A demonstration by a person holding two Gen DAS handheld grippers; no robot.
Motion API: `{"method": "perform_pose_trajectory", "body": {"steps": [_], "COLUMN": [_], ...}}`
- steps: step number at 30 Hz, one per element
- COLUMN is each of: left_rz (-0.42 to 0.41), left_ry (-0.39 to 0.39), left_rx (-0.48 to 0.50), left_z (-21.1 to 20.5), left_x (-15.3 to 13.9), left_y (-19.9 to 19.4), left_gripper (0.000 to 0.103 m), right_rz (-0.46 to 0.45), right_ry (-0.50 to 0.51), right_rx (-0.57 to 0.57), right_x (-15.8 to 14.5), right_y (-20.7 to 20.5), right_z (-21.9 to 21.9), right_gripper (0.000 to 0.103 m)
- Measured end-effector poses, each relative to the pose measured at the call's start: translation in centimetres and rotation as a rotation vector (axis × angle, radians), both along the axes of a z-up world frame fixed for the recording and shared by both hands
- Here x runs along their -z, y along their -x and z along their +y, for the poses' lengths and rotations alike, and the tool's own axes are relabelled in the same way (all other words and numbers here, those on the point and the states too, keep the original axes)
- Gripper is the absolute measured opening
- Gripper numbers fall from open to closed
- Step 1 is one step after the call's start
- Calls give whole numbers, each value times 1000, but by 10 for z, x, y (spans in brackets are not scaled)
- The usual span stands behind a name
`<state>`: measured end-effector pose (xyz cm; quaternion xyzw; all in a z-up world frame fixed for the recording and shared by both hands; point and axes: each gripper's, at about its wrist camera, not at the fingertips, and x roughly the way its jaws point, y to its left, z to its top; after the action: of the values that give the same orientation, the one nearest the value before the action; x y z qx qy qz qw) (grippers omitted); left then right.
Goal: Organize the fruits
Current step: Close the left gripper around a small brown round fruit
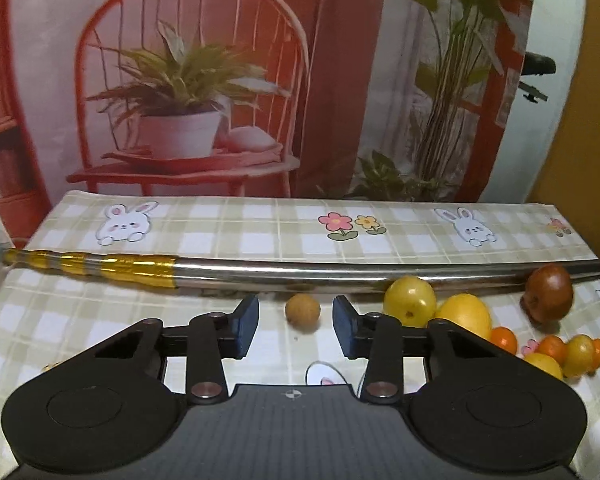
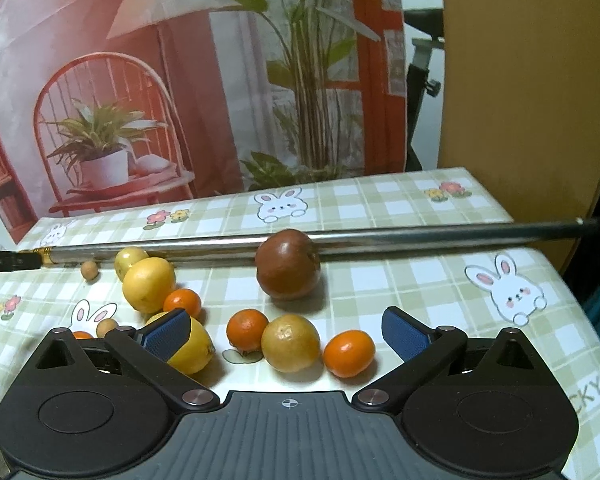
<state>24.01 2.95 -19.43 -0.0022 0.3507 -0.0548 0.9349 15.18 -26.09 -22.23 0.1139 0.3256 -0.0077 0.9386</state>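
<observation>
Between left claw pads, untouched: round longan; right claw wide, empty.

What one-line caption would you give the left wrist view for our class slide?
Left gripper open around a small brown fruit on the checked tablecloth, a metal pole behind.

Counter under a green-checked cloth printed with rabbits and flowers. A long metal pole lies across it. Against the pole: one dark brown fruit. Nearer: yellow fruits, small oranges, one tan longan.
</observation>
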Motion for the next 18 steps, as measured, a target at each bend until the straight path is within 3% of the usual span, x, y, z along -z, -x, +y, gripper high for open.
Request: {"method": "perform_pose_trajectory", "body": {"steps": [6,18], "left_rz": [71,88], "left_ry": [17,18], "left_rx": [-5,-4], "left_z": [-2,-5], "left_x": [25,42], "left_y": [-29,-49], "left_gripper": [43,38], "right_rz": [23,53], "right_ry": [-32,-53], "right_rx": [11,24], "right_x": [11,22], "right_y": [-3,-10], "right_z": [-5,-10], "right_gripper": [101,100]}}
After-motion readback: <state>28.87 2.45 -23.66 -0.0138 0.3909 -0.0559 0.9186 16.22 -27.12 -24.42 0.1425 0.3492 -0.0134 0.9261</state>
